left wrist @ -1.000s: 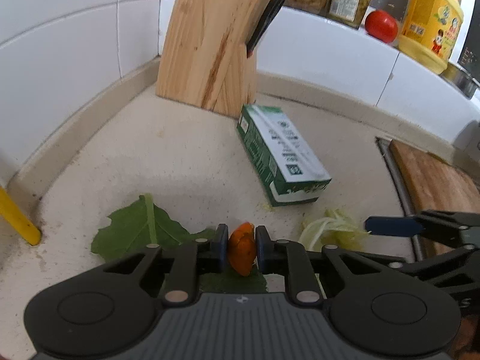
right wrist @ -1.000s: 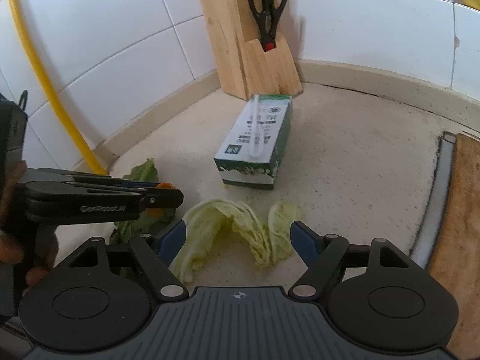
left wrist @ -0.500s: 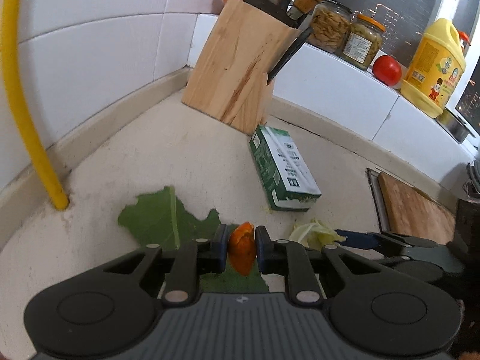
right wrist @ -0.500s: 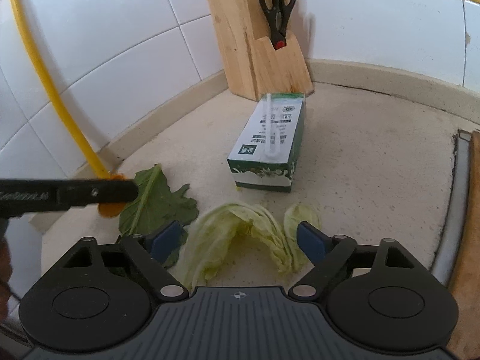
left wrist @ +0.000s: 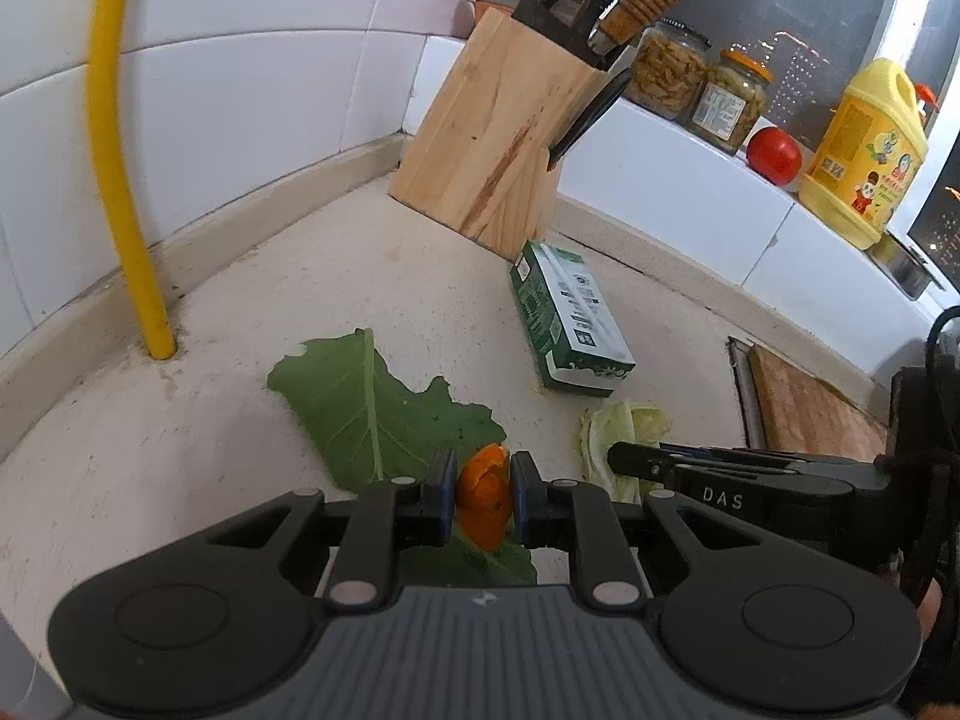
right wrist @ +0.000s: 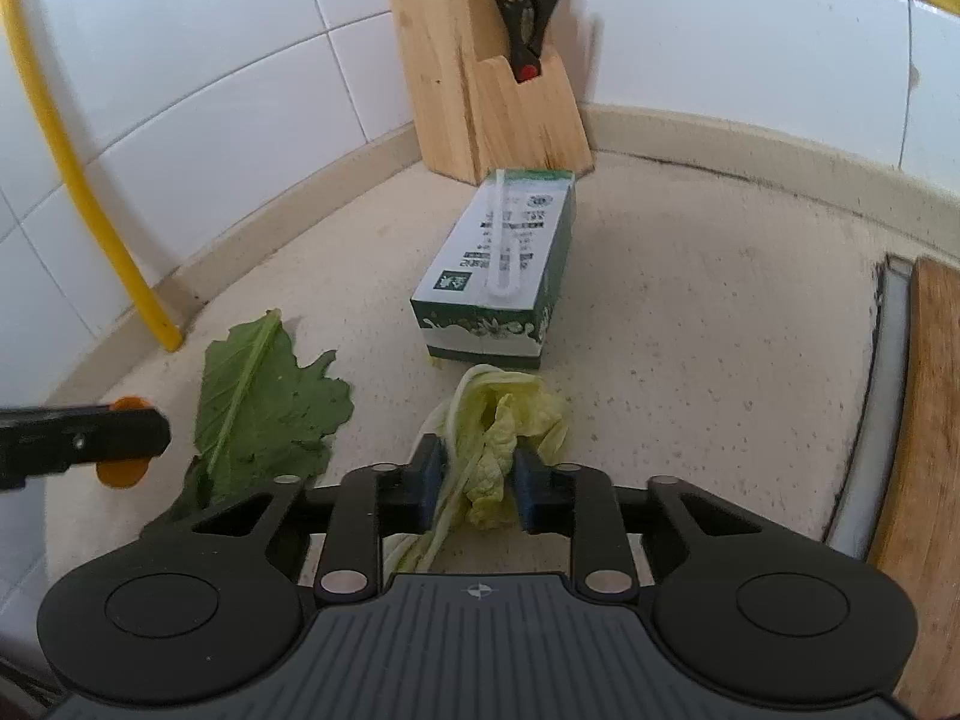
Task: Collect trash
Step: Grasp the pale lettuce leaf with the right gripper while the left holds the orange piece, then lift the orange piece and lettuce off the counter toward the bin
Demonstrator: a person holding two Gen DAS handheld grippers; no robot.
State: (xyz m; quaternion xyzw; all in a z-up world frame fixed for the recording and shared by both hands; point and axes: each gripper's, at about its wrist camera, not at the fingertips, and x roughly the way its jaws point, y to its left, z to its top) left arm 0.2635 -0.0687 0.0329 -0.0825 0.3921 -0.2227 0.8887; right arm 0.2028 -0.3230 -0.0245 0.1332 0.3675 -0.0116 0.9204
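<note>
While the left gripper (left wrist: 483, 499) pinches curled orange peel (left wrist: 485, 503), right gripper (right wrist: 474, 489) clamps crinkled cabbage leaf (right wrist: 495, 432), running lengthwise ahead between the jaws.

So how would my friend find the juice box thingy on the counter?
Look for the wooden knife block in the tiled corner. Just in front of it lies the green-and-white carton, on its side. It's the only box; the other scraps are leaves and peel.

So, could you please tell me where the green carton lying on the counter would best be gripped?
Grip the green carton across its two long side faces, near mid-length, coming down from above. It lies flat on the counter, long axis toward the knife block, so its narrow width probably suits the fingers best.
</note>
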